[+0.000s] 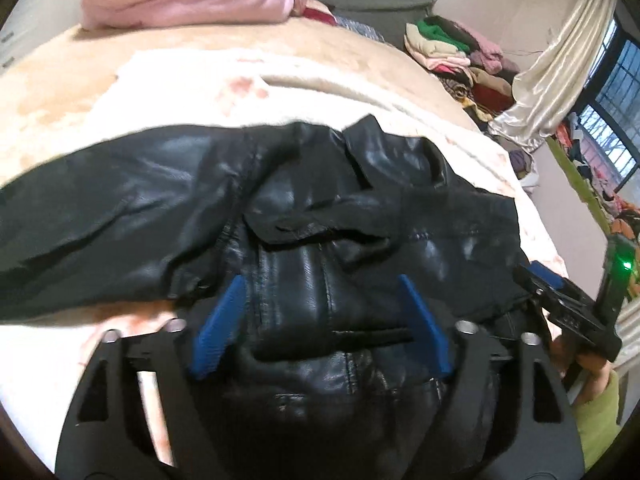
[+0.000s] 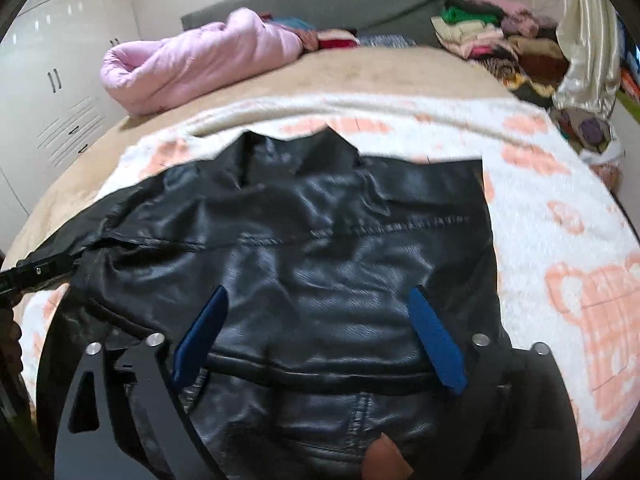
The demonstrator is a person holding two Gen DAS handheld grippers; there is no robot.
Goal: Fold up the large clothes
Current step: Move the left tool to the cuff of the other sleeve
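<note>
**Fig.: One black leather jacket on the bed, both claws spread above its lower half**

One black leather jacket (image 2: 304, 248) lies flat on a white blanket w/ peach print (image 2: 568, 216), which covers the middle of the bed (image 2: 360, 68). In the right wrist view its long axis runs collar-to-hem, away from me: collar (image 2: 300, 148) points toward the grey headboard (image 2: 320, 4), hem end nearest my claws. One sleeve (image 1: 100, 216) extends out to the left, roughly crosswise to the body; the other sleeve I cannot make out.

My left claw (image 1: 320, 316) hovers over the lower jacket, its 2 blue fingers (image 1: 222, 320) set wide apart w/ nothing between them but the leather below. My right claw (image 2: 320, 328) is likewise spread wide, 2 blue fingers (image 2: 436, 340) apart, gripping nothing; whether either claw touches the leather, I cannot tell. In the left wrist view the right claw's body (image 1: 568, 308) sits at the jacket's right edge.

Other items: 1 rolled pink quilt (image 2: 192, 60) at the head of the bed, well apart from the jacket; 1 pile of mixed clothes (image 2: 496, 36) right of the bed, beside a cream curtain (image 2: 588, 32); white wardrobe doors (image 2: 52, 80) on the left.
</note>
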